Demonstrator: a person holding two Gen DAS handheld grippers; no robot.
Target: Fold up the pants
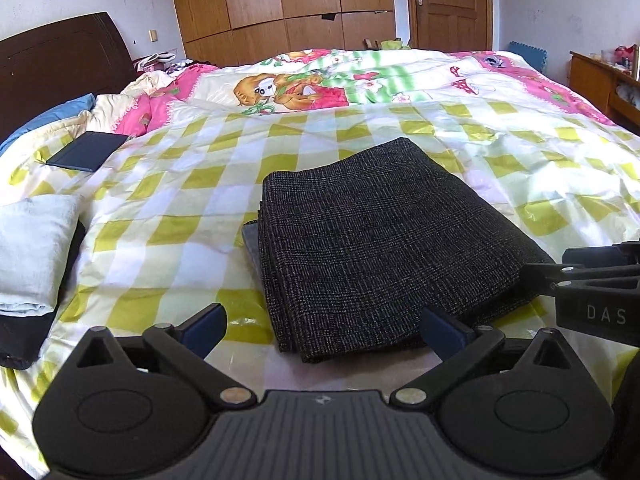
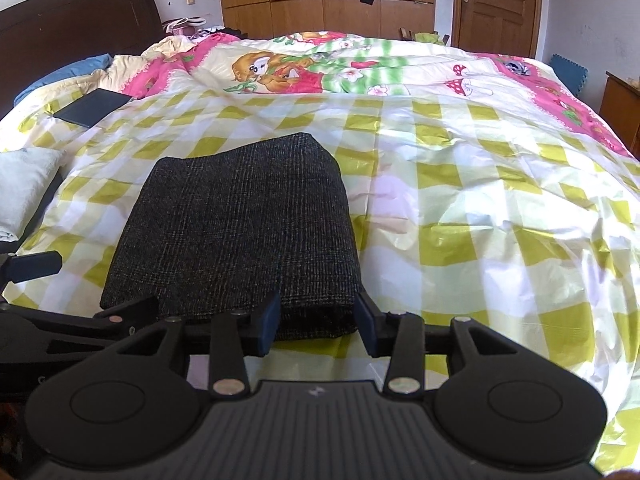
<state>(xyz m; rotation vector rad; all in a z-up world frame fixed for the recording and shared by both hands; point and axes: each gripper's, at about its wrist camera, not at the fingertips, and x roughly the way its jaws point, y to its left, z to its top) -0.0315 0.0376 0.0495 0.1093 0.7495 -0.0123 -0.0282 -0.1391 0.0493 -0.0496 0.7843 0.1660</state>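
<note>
The dark grey woven pants lie folded into a thick rectangle on the yellow-and-white checked sheet; they also show in the right wrist view. My left gripper is open, its blue-padded fingers wide apart around the near edge of the pants, holding nothing. My right gripper is open with its fingers either side of the near right corner of the folded pants. The right gripper also shows at the right edge of the left wrist view.
A folded pale cloth lies at the left on a dark item. A dark flat case lies at the far left. A cartoon-print quilt covers the far half of the bed. Headboard left, wardrobe and door behind.
</note>
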